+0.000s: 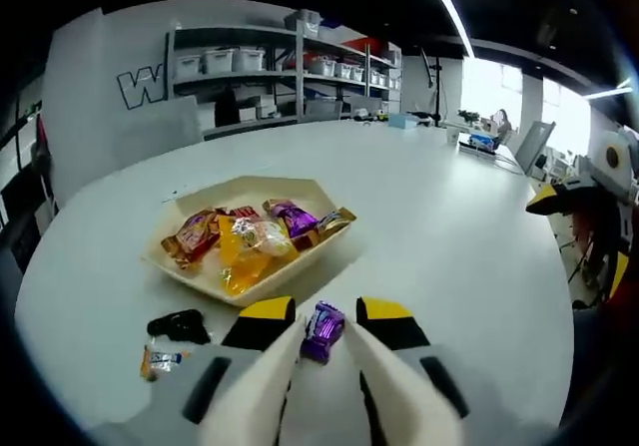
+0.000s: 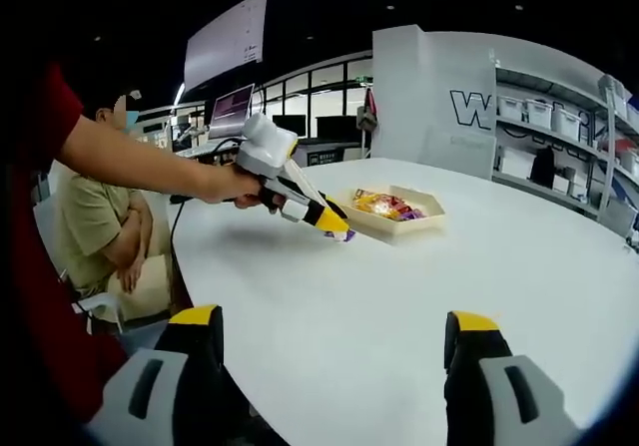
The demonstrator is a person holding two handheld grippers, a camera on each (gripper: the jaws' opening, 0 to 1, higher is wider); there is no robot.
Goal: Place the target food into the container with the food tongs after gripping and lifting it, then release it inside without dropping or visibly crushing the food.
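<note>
A purple-wrapped candy (image 1: 323, 332) sits between the tips of my left gripper (image 1: 322, 324), which is shut on it just in front of the tray's near edge. The shallow beige tray (image 1: 292, 189) holds several wrapped candies, orange, yellow and purple. In the right gripper view a person's hand holds the left gripper (image 2: 337, 230) with the purple candy (image 2: 340, 235) at its tip, low over the white table and just left of the tray (image 2: 404, 228). I cannot tell whether the candy touches the table. My right gripper (image 2: 332, 322) stands wide open with nothing between its jaws, well back from the tray.
A black object (image 1: 178, 325) and a small wrapped candy (image 1: 160, 359) lie on the round white table (image 1: 439, 226) to the left of my left gripper. Shelves with bins (image 1: 280, 67) stand behind. A seated person (image 2: 110, 231) is at the table's far side.
</note>
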